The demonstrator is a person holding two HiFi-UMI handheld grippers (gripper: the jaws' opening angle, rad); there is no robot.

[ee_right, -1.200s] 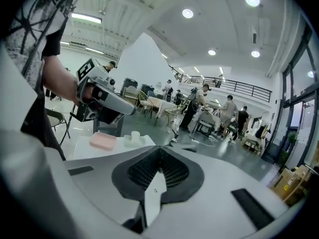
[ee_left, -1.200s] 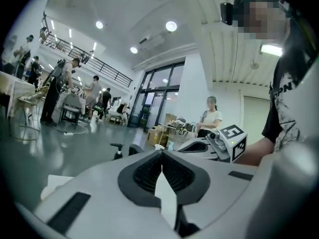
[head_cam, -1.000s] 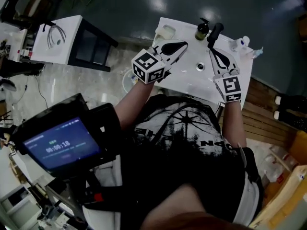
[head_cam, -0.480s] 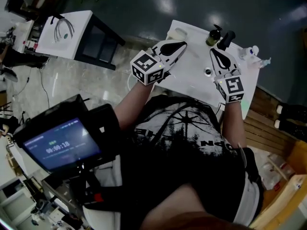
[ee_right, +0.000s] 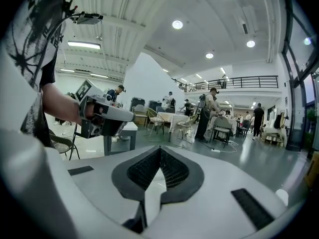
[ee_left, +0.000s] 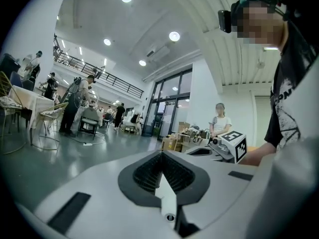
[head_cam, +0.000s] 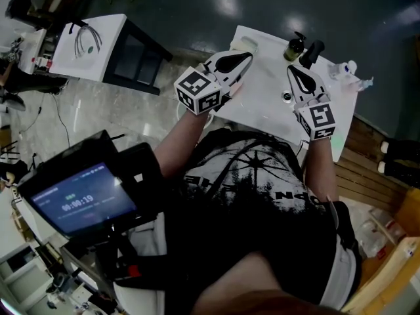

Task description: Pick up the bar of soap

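Observation:
In the head view a pale bar of soap [head_cam: 243, 44] lies at the far left corner of the white washbasin top [head_cam: 341, 120]. My left gripper [head_cam: 247, 57] hovers just on the near side of it, jaws shut and empty; whether it touches the soap I cannot tell. My right gripper [head_cam: 292, 70] is held over the basin near the drain [head_cam: 287, 97], also shut with nothing in it. The soap does not show in either gripper view. In the left gripper view the left gripper [ee_left: 160, 156] points out into a hall, and the right gripper [ee_right: 159, 151] does so in its own view.
A dark pump bottle [head_cam: 295, 46] and a black tap [head_cam: 313, 52] stand at the basin's far edge, with small clear items [head_cam: 351, 71] at the far right corner. A white table [head_cam: 85, 48] stands to the left. People and chairs [ee_right: 219, 121] fill the hall beyond.
Both grippers have drifted left over the basin top, the left one closer to the soap at the corner. Both have stayed shut.

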